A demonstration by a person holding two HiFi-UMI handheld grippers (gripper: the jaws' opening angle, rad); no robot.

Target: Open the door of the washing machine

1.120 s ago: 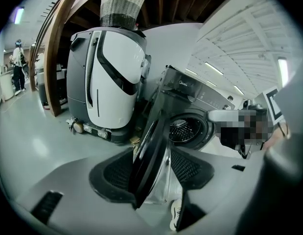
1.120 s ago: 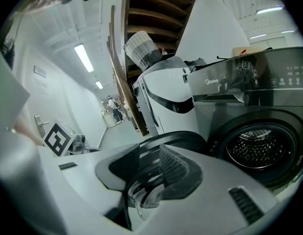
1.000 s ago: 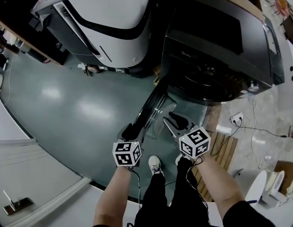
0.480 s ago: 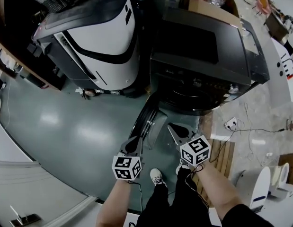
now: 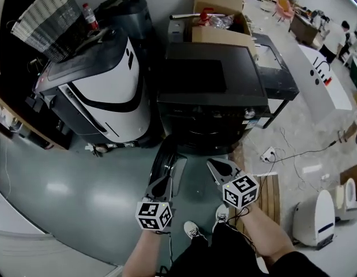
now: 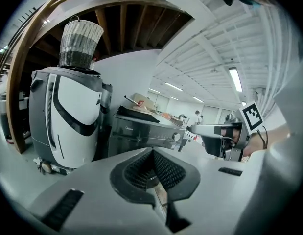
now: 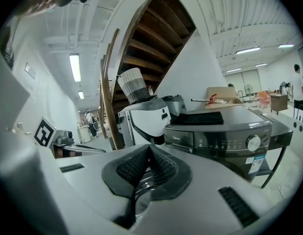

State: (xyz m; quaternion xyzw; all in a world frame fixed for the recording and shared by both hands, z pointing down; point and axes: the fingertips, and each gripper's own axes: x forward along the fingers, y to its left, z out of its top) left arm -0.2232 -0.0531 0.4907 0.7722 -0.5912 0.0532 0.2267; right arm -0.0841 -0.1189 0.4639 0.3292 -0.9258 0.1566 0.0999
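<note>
**A:** Item: door (image 5: 165,154) of the washing machine (image 5: 213,100). Location?

**B:** Front of the black machine, centre of the head view. It is already swung out toward the person and seen nearly edge-on. The hinge is at the left of the drum opening as that view shows it.

**A:** Handling?

**B:** Judged: a rigid round frame with a glass bowl, fairly heavy, swinging freely on its hinge. The glass is likely smooth and slippery. Take hold at the rim on the free edge, away from the hinge, and avoid the glass.

**A:** Tools?

**B:** Left gripper (image 5: 164,179): jaws together, nothing between them. Its tip overlaps the door's near edge in the head view; contact not determinable. Right gripper (image 5: 213,164): jaws together, empty, just right of the door.

**A:** Changes against a second ago?

**B:** Door: open then, open now. Viewpoint: then close over the door and floor (image 5: 80,178). Now it is drawn back and takes in the whole machine top and the cardboard box (image 5: 218,16) behind it. It also takes in the basket (image 5: 42,25) on the white appliance (image 5: 103,97) alongside. Right gripper's jaws: apparently apart then, closed now.
</note>
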